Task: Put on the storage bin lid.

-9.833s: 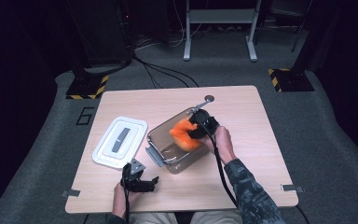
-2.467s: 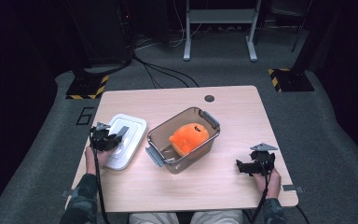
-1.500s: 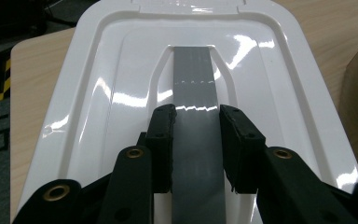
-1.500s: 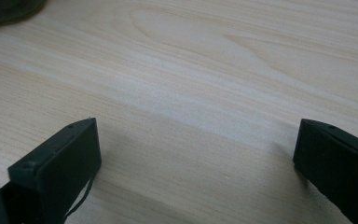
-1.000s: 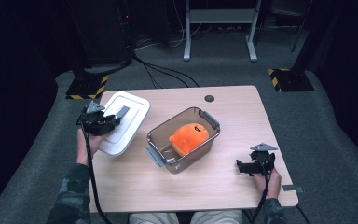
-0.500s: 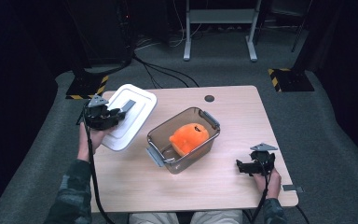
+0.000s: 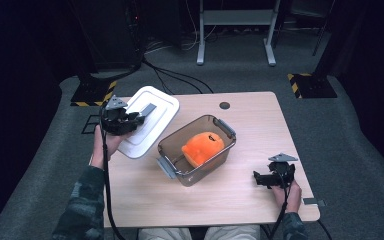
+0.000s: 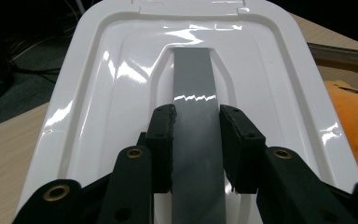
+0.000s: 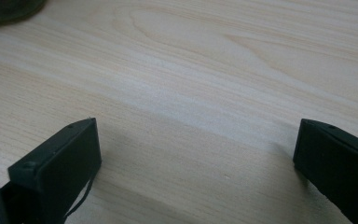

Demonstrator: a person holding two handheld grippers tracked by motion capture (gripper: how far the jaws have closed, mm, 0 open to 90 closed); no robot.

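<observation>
The left tool (image 8: pixel 196 144) is clamped on the grey handle (image 8: pixel 193 84) of the white lid (image 7: pixel 147 122), held tilted just left of the clear container (image 7: pixel 196 150). The slick handle could slip; a skewed lid would snag the rim.

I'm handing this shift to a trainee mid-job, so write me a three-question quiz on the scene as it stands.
1. True or false: the left hand-held gripper is clamped on the white lid's grey handle.
2. What lies in the clear container? A) blue cup B) orange plush toy C) nothing
3. Are the right hand-held gripper's jaws open or shut?

Key: 1 true; 2 B; 3 open, above bare table.
</observation>
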